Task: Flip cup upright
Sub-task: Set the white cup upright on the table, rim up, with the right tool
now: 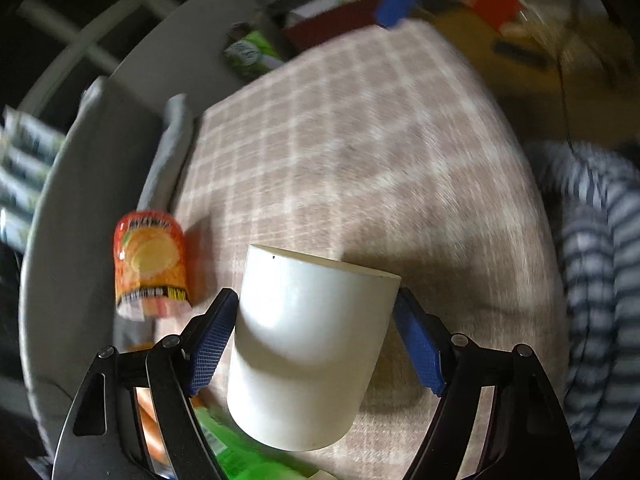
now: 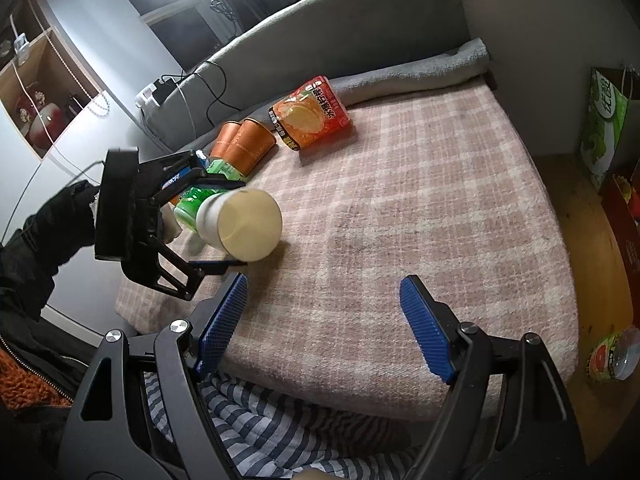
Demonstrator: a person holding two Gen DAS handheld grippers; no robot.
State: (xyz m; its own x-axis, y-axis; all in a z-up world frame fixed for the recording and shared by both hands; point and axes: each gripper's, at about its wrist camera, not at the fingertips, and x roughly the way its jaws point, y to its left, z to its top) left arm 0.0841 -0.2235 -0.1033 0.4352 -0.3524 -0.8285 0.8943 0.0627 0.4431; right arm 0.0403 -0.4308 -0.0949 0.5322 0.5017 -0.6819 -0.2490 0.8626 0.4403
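Note:
A plain white cup point(image 1: 308, 344) sits between the blue pads of my left gripper point(image 1: 316, 304), which is shut on its sides. The cup is held tilted above the pink checked blanket point(image 1: 360, 152). In the right wrist view the cup point(image 2: 240, 220) lies roughly sideways in the left gripper point(image 2: 218, 226), its flat closed end facing the camera, over the blanket's left part. My right gripper point(image 2: 322, 292) is open and empty above the blanket's near edge.
An orange snack packet point(image 2: 310, 114) lies at the back of the blanket point(image 2: 400, 200); it also shows in the left wrist view point(image 1: 150, 262). Two orange cups point(image 2: 244, 144) and a green bottle point(image 2: 192, 200) lie behind the white cup. A grey towel point(image 2: 420, 72) lines the back. A striped cloth point(image 2: 256, 420) hangs near.

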